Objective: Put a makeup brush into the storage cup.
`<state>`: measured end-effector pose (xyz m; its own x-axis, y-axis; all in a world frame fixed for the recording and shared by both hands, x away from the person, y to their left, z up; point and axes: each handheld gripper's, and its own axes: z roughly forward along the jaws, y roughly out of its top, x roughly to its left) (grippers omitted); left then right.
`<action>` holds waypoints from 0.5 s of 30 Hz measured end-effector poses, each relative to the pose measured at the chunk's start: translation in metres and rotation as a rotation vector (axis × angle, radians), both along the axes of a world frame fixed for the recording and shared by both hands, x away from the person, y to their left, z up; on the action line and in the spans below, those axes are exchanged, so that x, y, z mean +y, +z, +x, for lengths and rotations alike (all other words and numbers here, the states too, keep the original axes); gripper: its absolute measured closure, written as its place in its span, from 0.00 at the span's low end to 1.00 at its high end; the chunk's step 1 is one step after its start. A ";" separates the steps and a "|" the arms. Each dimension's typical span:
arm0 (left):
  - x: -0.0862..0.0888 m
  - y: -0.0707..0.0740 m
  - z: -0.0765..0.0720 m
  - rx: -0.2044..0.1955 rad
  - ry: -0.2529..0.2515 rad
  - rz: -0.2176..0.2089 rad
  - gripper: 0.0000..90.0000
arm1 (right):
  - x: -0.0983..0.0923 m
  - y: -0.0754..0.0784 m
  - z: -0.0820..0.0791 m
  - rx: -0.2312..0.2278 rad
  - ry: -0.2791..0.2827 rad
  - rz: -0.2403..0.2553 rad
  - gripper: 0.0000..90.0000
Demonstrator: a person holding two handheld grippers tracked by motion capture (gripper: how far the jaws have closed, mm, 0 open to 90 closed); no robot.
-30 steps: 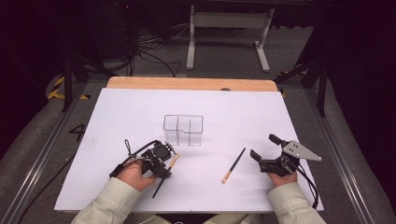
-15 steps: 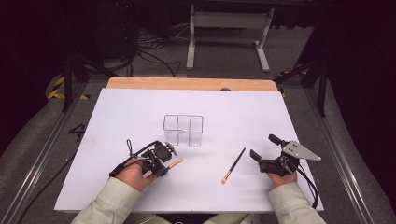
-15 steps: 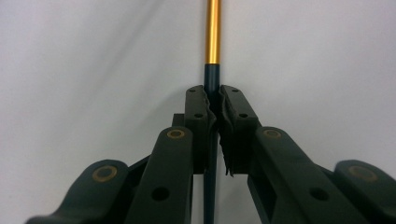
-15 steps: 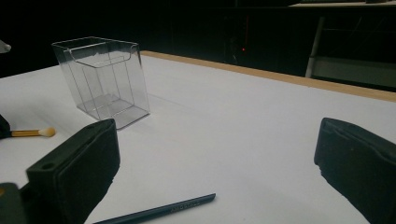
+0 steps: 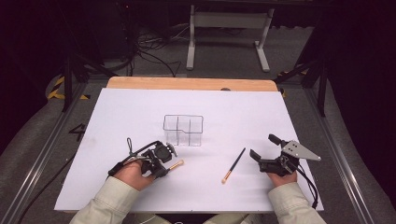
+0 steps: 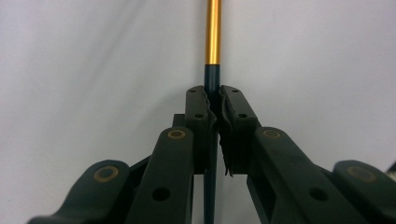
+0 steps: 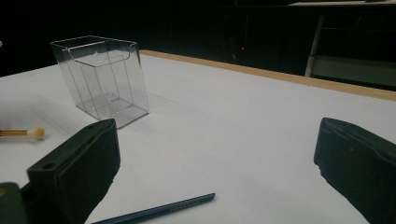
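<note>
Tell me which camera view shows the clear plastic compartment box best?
The right gripper view: the clear plastic compartment box appears near and large, its walls and inner dividers distinct. The high view shows it small, from above, mid-table, compartments visible.

Even overhead light on the white table (image 5: 280, 116); dark surroundings; soft shadows; near jaws blurred in gripper views.

White table surface (image 5: 140, 112) lies open between and beyond both hands. Obstacles: clear compartment box (image 5: 183, 130) standing at centre; second brush (image 5: 233, 165) lying loose between box and right gripper (image 5: 265, 151), near the latter. Left gripper (image 5: 164, 161) sits just before the box, the held brush (image 6: 213, 32) projecting toward the open middle
</note>
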<state>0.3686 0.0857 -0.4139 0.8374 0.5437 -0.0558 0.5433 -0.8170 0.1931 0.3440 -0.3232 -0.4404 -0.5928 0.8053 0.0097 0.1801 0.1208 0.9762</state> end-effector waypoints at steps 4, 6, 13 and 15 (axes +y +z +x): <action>0.003 0.013 0.000 -0.014 0.000 -0.052 0.92 | 0.000 0.000 0.000 0.000 -0.002 -0.001 0.01; 0.005 0.020 0.000 -0.018 -0.001 -0.080 0.92 | 0.000 0.000 0.000 0.001 -0.002 -0.001 0.01; 0.007 0.038 -0.003 -0.043 -0.029 -0.141 0.92 | 0.000 0.000 0.000 0.006 -0.006 -0.002 0.01; 0.008 0.043 -0.003 -0.049 -0.032 -0.174 0.92 | 0.000 0.000 0.000 0.006 -0.011 -0.001 0.01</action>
<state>0.3653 0.0938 -0.3708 0.8581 0.5025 -0.1059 0.5043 -0.7854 0.3589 0.3443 -0.3235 -0.4405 -0.5840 0.8117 0.0126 0.1871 0.1195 0.9751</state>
